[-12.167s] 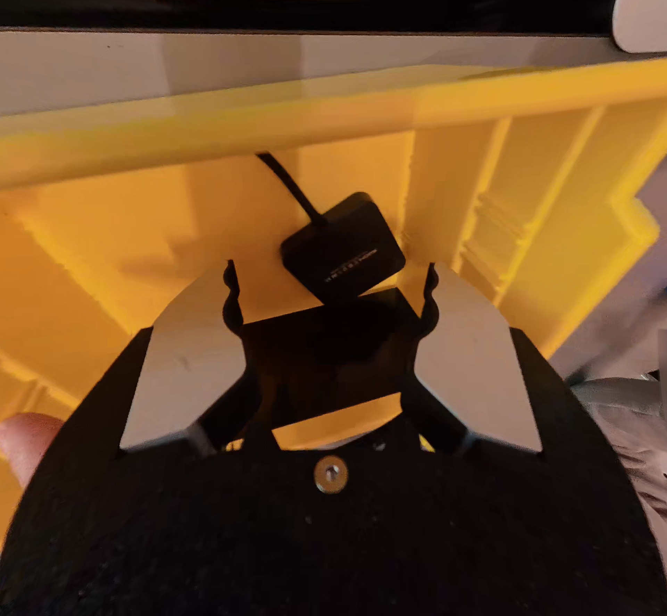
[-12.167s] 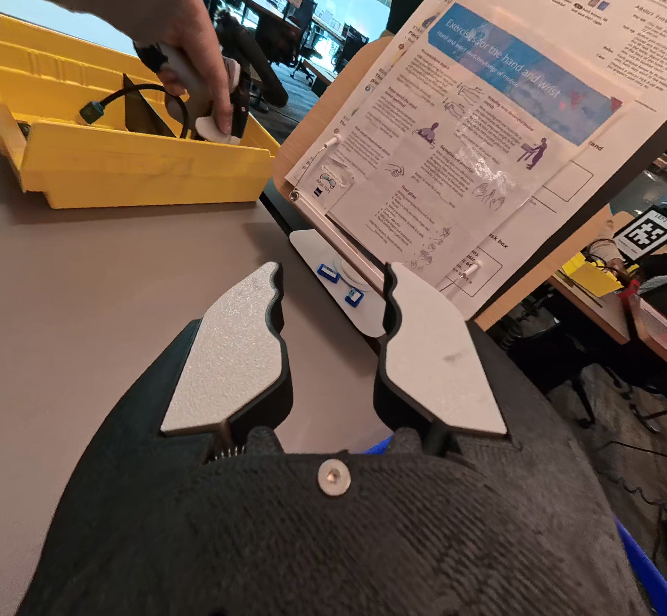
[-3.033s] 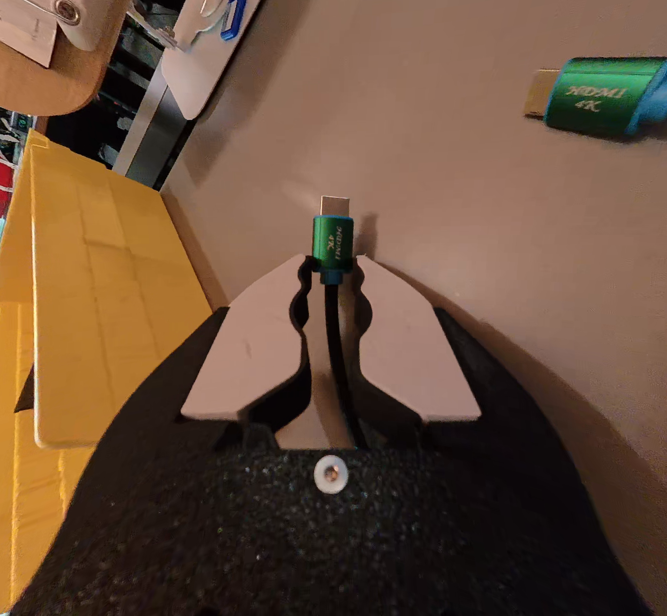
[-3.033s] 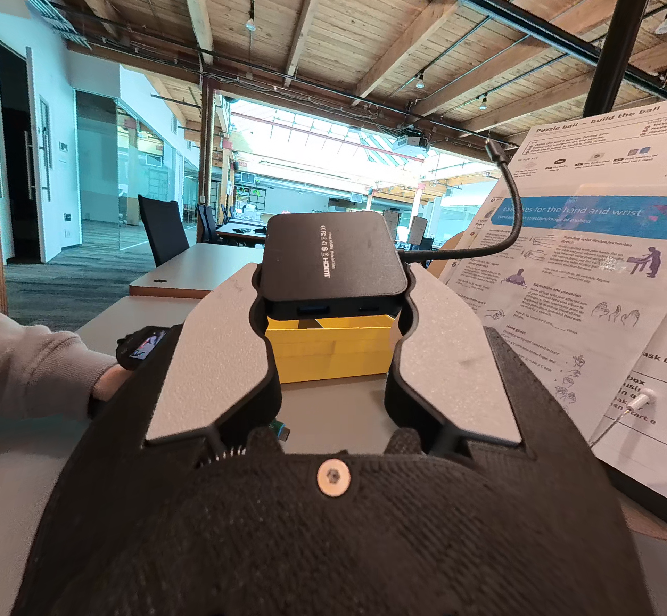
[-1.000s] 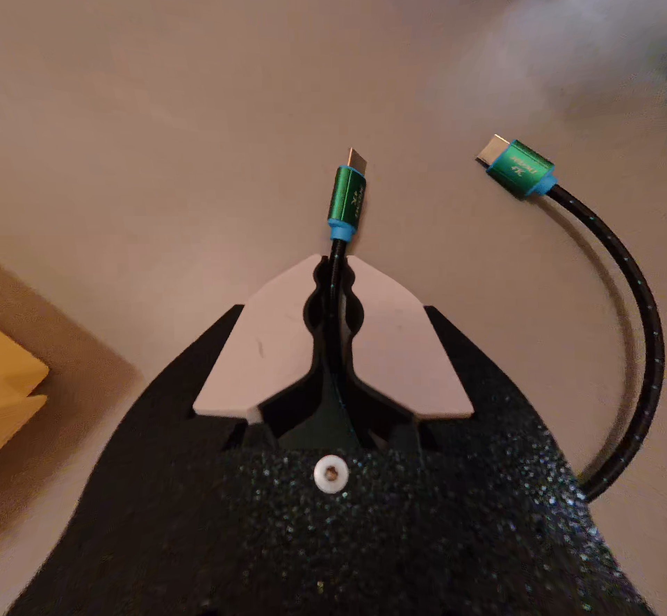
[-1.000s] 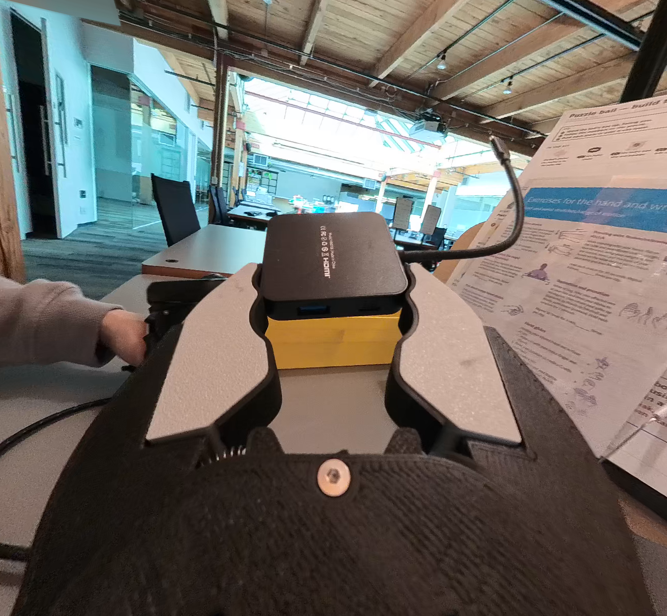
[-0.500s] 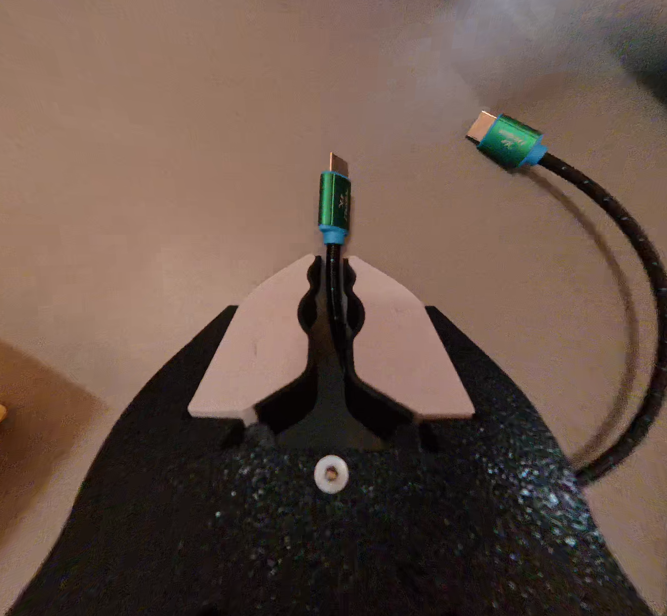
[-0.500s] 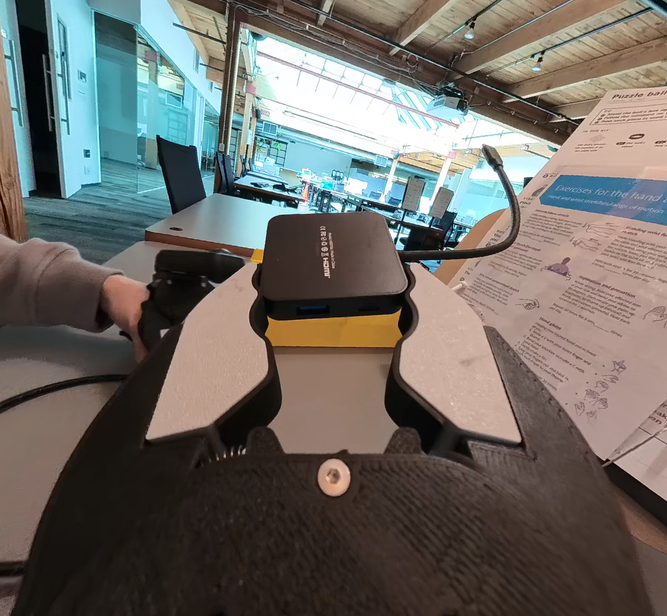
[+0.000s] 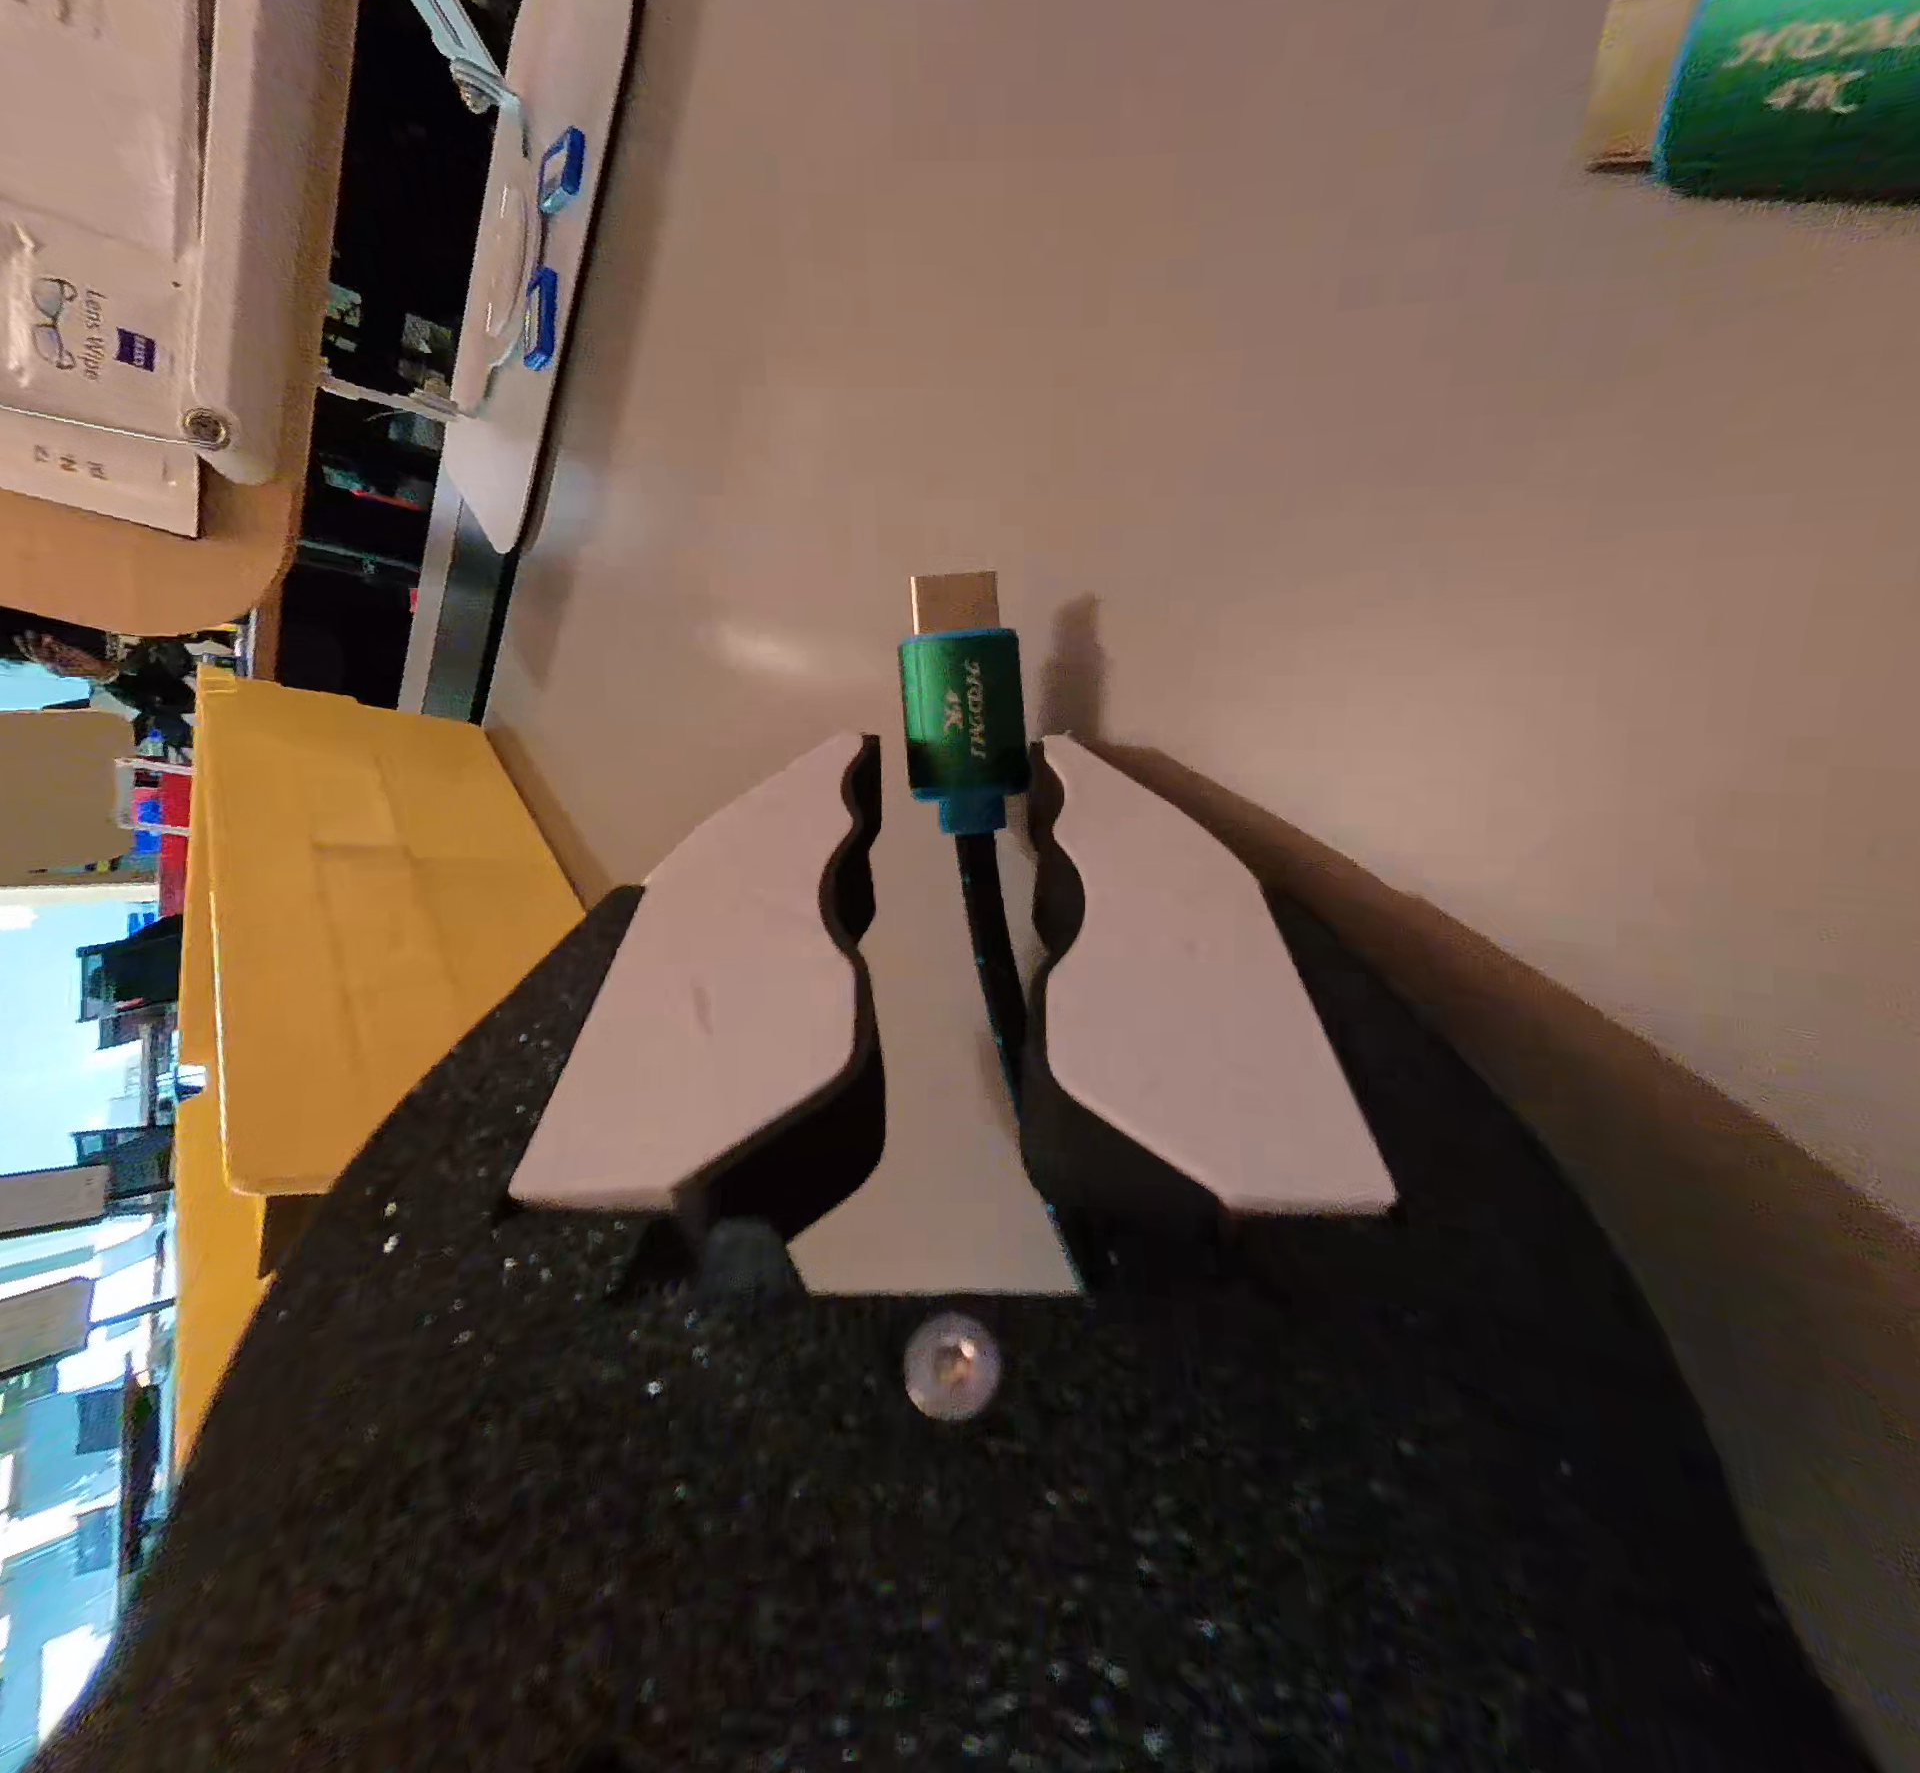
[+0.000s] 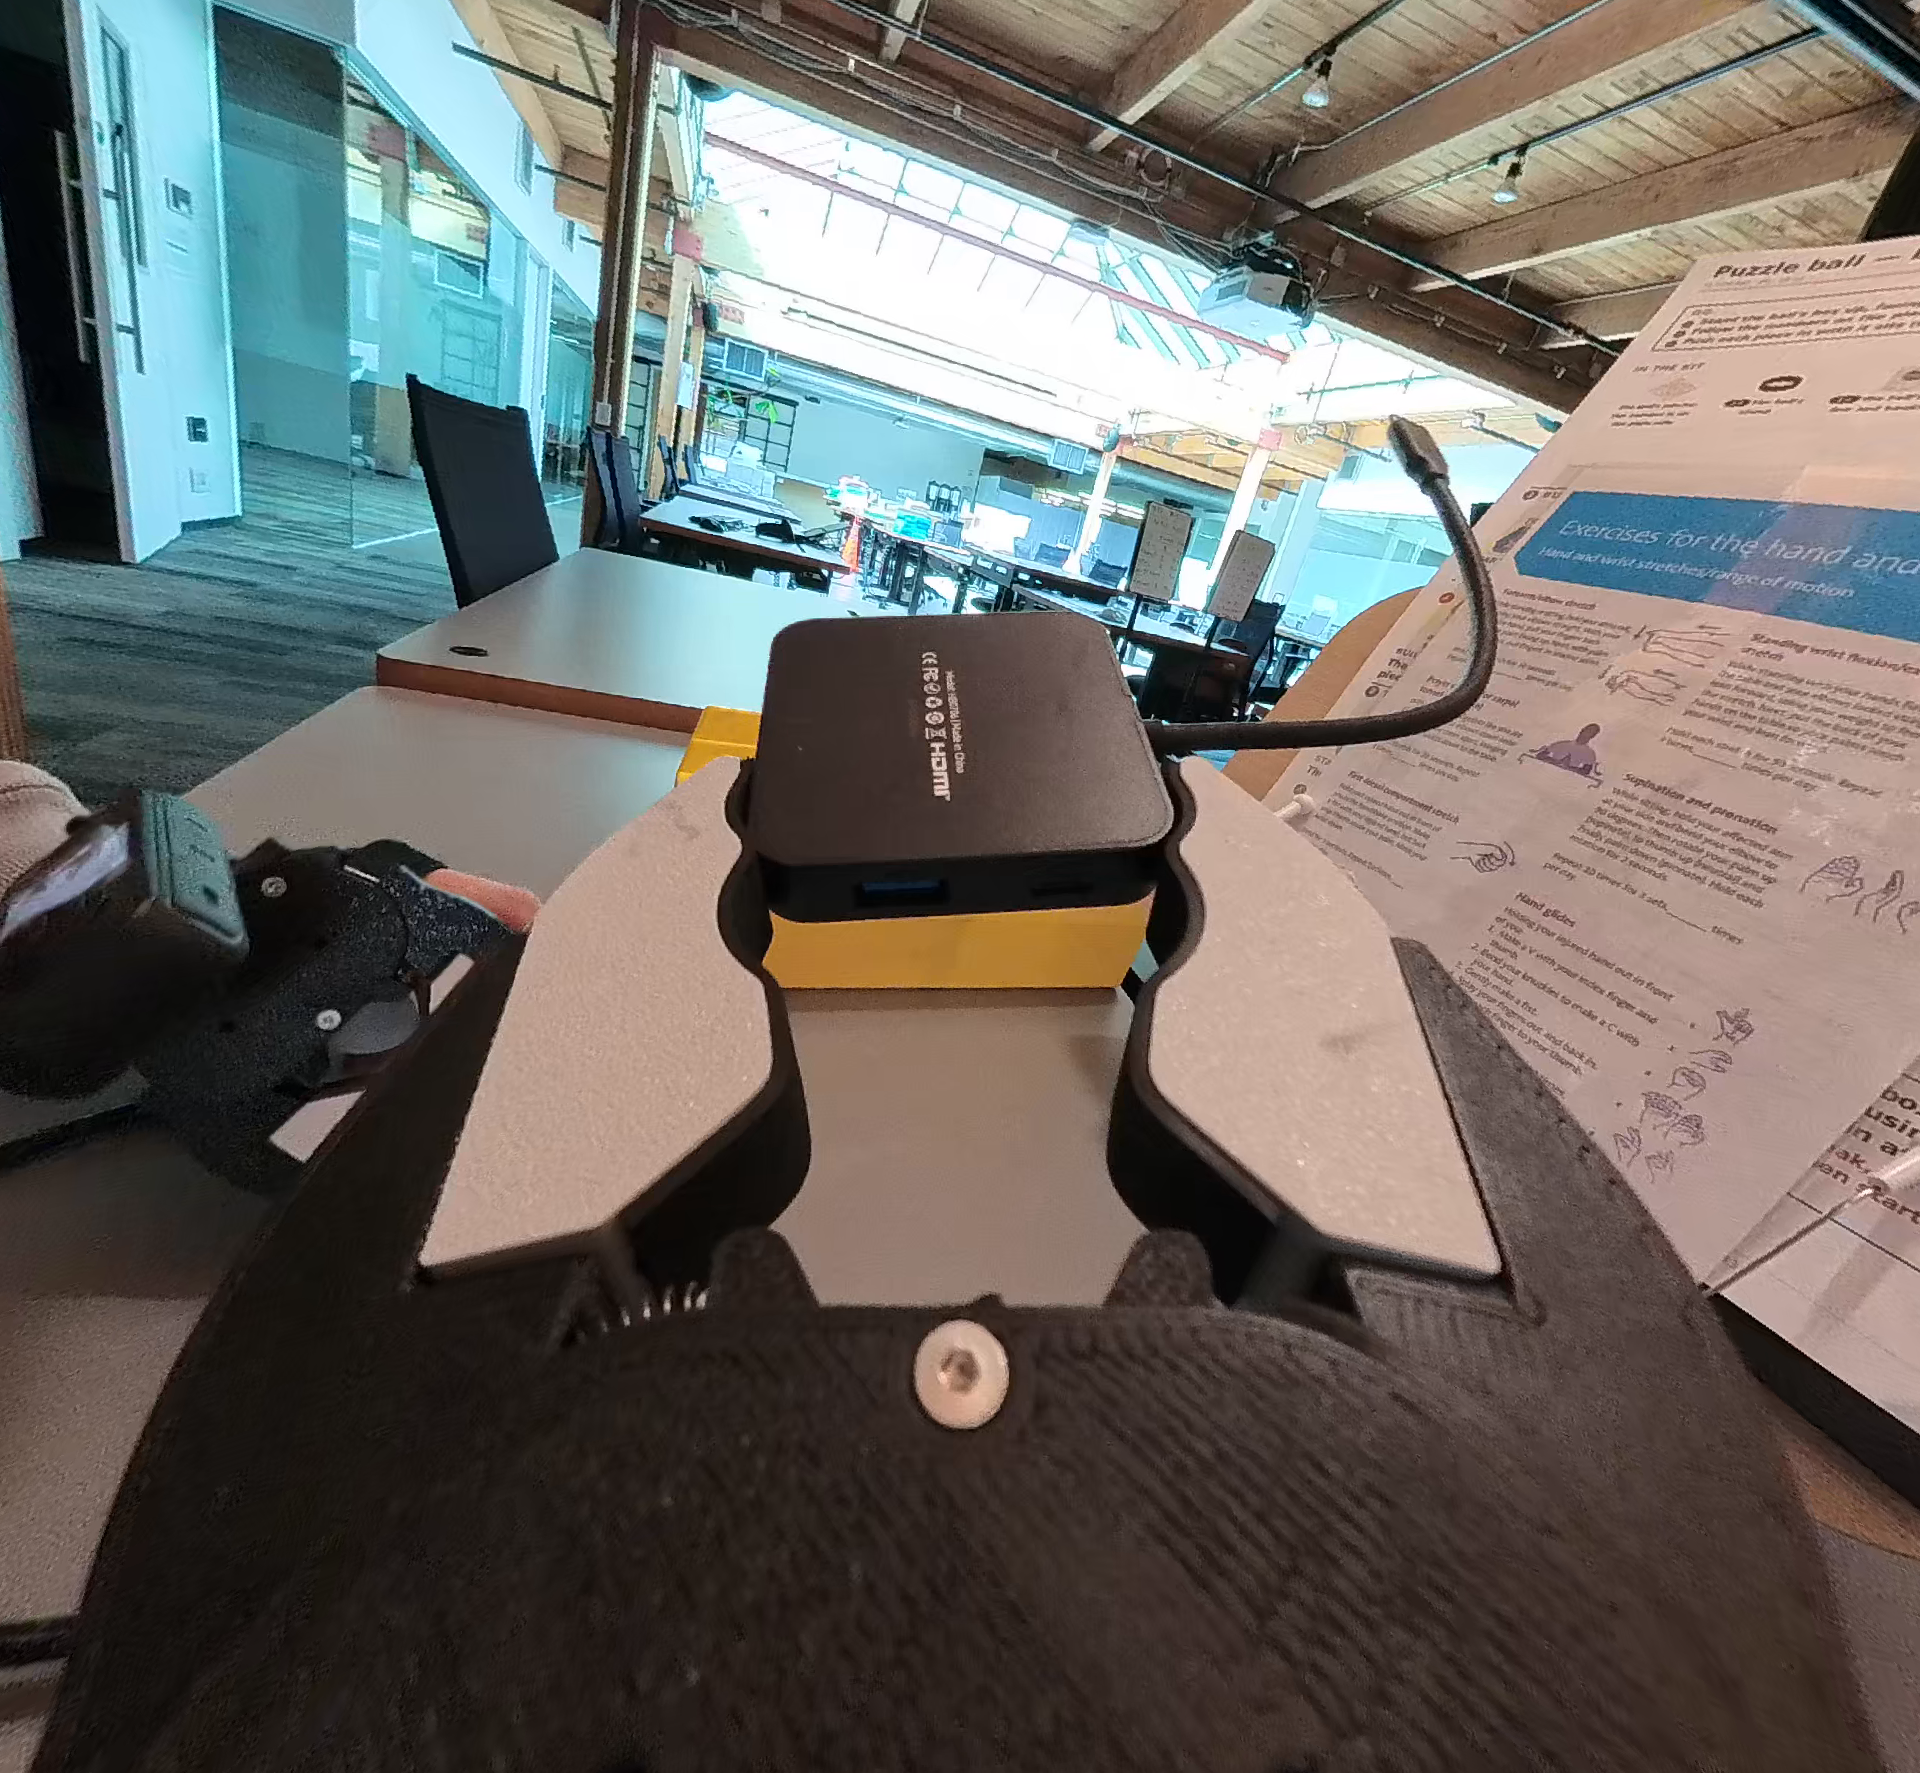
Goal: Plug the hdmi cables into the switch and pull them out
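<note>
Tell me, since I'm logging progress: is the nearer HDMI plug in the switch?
Out. The plug lies bare-tipped on the table; the switch's facing ports are empty.

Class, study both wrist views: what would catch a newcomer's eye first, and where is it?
A green HDMI plug stands between the left gripper's parted fingers, over the table. A second green plug looms blurred at the upper right. In the right view, the black switch sits on a yellow block between that gripper's fingers.

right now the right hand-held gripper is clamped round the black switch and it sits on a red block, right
Not quite: the block under the black switch is yellow, not red, as the right wrist view shows. The right hand-held gripper does bracket the switch on both sides.
</note>
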Motion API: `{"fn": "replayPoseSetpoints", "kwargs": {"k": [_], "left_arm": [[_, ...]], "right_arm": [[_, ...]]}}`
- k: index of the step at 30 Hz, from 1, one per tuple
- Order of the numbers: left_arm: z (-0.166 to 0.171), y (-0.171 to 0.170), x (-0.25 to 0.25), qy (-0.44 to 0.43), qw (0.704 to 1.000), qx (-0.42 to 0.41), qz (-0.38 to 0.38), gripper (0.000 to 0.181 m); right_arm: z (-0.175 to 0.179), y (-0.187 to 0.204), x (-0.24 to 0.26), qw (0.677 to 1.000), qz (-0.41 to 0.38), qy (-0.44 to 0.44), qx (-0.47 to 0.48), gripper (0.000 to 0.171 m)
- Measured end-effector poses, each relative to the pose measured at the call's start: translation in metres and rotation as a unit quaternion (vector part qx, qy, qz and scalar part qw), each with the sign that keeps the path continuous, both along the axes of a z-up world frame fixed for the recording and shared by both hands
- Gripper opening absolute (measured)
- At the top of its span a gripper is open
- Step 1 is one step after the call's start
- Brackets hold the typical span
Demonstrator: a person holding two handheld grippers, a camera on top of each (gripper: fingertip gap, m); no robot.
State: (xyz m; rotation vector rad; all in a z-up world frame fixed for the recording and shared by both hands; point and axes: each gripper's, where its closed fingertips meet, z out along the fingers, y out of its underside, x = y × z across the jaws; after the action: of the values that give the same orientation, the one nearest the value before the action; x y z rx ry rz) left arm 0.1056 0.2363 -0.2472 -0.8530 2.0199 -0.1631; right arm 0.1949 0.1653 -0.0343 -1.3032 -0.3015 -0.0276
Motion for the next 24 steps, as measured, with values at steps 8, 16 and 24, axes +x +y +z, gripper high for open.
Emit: {"fn": "replayPoseSetpoints", "kwargs": {"k": [8, 16, 24], "left_arm": [[-0.001, 0.001, 0.003, -0.006, 1.0, 0.03, 0.0, 0.021], [-0.006, -0.001, -0.004, 0.081, 0.947, -0.305, 0.053, 0.02], [0.049, -0.034, -0.052, 0.174, 0.822, -0.539, -0.059, 0.021]], "right_arm": [[0.0, 0.0, 0.0, 1.0, 0.0, 0.0, 0.0, 0.072], [-0.002, 0.004, -0.009, 1.0, 0.015, -0.011, -0.006, 0.072], [-0.014, 0.008, -0.036, 0.994, 0.096, -0.021, -0.04, 0.072]]}}
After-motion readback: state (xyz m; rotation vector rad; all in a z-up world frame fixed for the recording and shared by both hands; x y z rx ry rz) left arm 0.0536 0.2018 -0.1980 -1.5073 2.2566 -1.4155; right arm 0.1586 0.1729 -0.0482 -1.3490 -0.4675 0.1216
